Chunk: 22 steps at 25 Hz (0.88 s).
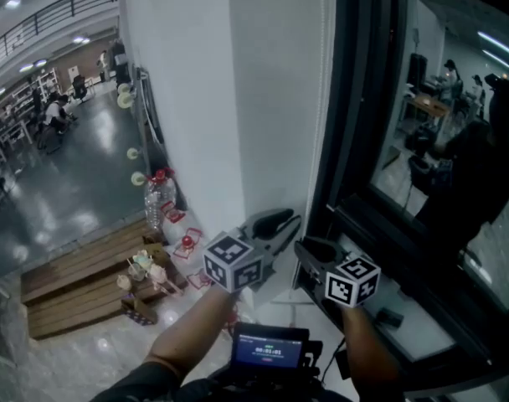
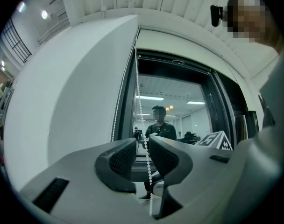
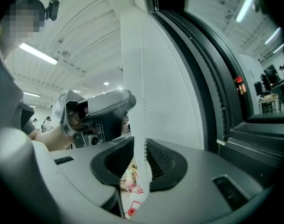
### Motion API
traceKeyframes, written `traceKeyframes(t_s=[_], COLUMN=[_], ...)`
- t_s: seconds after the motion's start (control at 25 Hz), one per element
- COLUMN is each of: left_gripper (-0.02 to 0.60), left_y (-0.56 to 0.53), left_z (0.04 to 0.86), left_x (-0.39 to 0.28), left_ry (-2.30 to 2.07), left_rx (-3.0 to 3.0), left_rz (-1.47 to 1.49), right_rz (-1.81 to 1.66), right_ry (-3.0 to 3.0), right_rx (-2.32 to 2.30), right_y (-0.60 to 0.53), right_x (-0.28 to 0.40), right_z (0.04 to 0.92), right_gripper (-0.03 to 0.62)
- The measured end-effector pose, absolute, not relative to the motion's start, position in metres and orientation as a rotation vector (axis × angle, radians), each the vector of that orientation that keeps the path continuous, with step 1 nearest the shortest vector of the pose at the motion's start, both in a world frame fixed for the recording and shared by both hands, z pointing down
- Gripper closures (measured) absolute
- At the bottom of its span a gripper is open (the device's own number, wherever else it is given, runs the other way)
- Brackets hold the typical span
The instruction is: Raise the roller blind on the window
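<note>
- two grippers up at the window (image 1: pixel 443 132), side by side next to the white wall (image 1: pixel 238 99).
- left gripper (image 2: pixel 143 148): jaws parted, and the bead chain (image 2: pixel 141 111) drops straight through the gap close to the right-hand pad. nothing looks pinched.
- right gripper (image 3: pixel 139 150): same story, jaws standing apart with a run of the chain between them, near one pad but not clamped.
- roller blind: i see no fabric over the glass. the pane shows bare and dark with the room mirrored in it, and the top of the frame is too dim for me to find the roll.
- step in hand, my call: a slack moment on the chain. it fits a regrip between pulls with more blind to lift, or a let-go with the blind already up.
- what comes next depends on which. more lift would need one set of jaws square on the beads and a pull along the chain's line. if it's up, i back straight off without snagging a bead.
</note>
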<state>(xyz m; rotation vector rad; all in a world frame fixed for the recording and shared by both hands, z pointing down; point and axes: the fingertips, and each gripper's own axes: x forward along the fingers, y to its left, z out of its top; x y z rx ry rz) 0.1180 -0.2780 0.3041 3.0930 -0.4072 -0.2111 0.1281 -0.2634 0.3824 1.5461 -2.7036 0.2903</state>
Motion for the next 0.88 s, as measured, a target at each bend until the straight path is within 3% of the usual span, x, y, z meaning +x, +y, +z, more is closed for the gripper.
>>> traceKeyframes(t_s=[0.2,0.36,0.72,0.88], left_gripper=[0.506,0.506,0.508,0.543], left_y=[-0.275,-0.270,-0.258,-0.246], left_z=[0.302,0.300,0.304,0.311], left_x=[0.115,0.111,0.103,0.102], left_ry=[-0.423,-0.448,-0.500,-0.522], left_rx=[3.100,3.084,3.043,3.025], left_rz=[-0.218,-0.209,-0.191,-0.183], right_rz=[0.218,0.114,0.105,0.107], right_ry=[-2.707,-2.662,-2.710,-2.752], right_rx=[1.581,1.579,1.584,1.535], right_y=[-0.260,-0.252,-0.227,-0.209], right_x=[0.130,0.129,0.133,0.131], right_z=[0.369,0.361,0.345,0.342], right_gripper=[0.451,0.352,0.352,0.352])
